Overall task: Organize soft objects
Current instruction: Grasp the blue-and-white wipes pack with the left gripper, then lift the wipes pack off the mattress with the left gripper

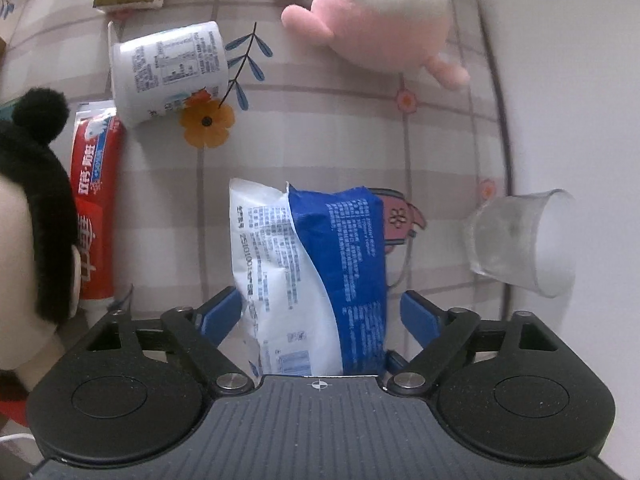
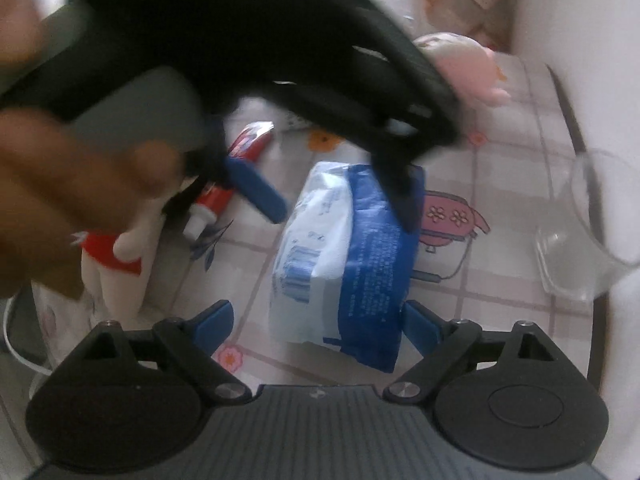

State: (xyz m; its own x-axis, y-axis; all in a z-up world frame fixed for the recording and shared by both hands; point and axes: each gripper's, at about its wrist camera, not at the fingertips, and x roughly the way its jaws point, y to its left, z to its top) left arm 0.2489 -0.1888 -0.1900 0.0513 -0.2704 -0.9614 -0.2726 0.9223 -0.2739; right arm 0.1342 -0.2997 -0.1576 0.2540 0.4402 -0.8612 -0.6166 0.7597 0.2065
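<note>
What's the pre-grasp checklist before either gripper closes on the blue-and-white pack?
1. Left gripper jaws open: ok.
2. Right gripper jaws open: ok.
3. Blue-and-white pack between the left jaws, pads not pressing: ok.
4. Pack straddled by the right jaws too, both grippers on one item: not ok.
5. Clear plastic cup lies tipped, apart from the pack: ok.
6. Pink plush and toothpaste tube clear of the jaws: ok.

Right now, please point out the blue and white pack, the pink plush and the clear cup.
blue and white pack (image 1: 316,264), left wrist view, its middle
pink plush (image 1: 372,24), left wrist view, its body
clear cup (image 1: 520,240), left wrist view, its side wall
</note>
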